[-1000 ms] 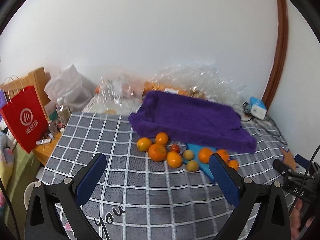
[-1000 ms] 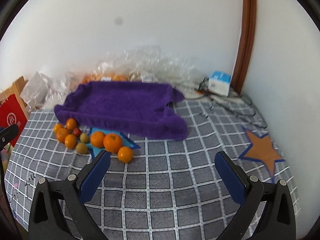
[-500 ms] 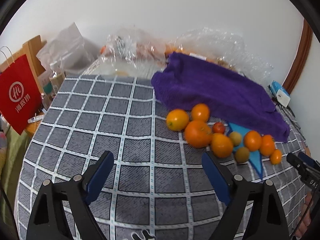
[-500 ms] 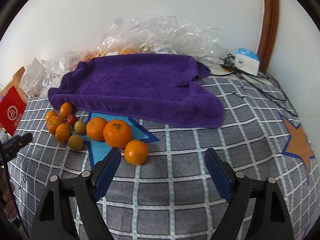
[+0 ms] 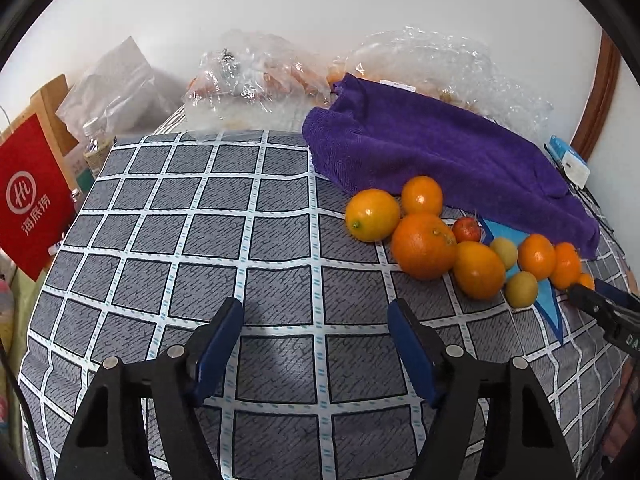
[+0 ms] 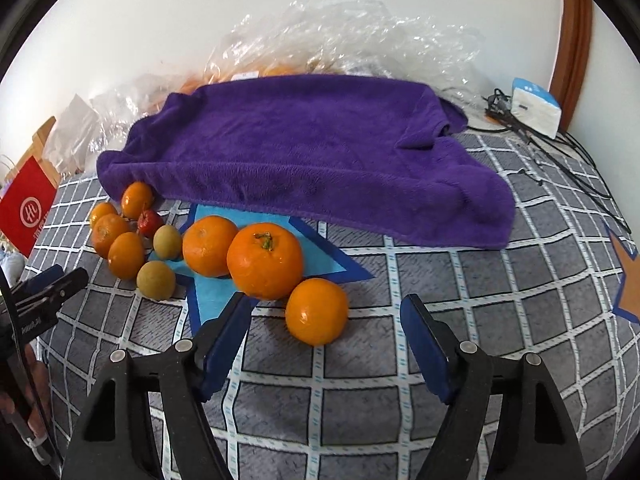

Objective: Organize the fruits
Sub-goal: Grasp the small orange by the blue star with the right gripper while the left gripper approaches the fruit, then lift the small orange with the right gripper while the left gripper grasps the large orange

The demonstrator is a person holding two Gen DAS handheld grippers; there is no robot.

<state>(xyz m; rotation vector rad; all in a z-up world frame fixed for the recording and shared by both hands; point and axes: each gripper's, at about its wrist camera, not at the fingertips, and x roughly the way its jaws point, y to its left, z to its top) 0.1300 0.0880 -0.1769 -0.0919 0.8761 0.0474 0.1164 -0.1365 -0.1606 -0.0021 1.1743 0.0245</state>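
Observation:
A row of fruit lies on the grey checked cloth in front of a purple towel (image 6: 312,152): several oranges, two small yellow-green fruits and one small red fruit (image 5: 466,229). In the right wrist view a small orange (image 6: 317,311) lies just ahead of my open right gripper (image 6: 325,338), with a large stemmed orange (image 6: 265,266) behind it. In the left wrist view my open left gripper (image 5: 315,342) hovers over bare cloth, left of and below a large orange (image 5: 424,246) and a yellowish orange (image 5: 372,215). Both grippers are empty.
Clear plastic bags (image 6: 344,44) with more fruit lie behind the towel by the wall. A red paper bag (image 5: 30,196) stands off the left edge. A blue-white box (image 6: 536,106) and cables lie at the far right. A blue star (image 6: 256,276) is under the fruit.
Both grippers have moved forward and down toward the fruit row, which now looks much larger. Both stay open. No fruit has moved.

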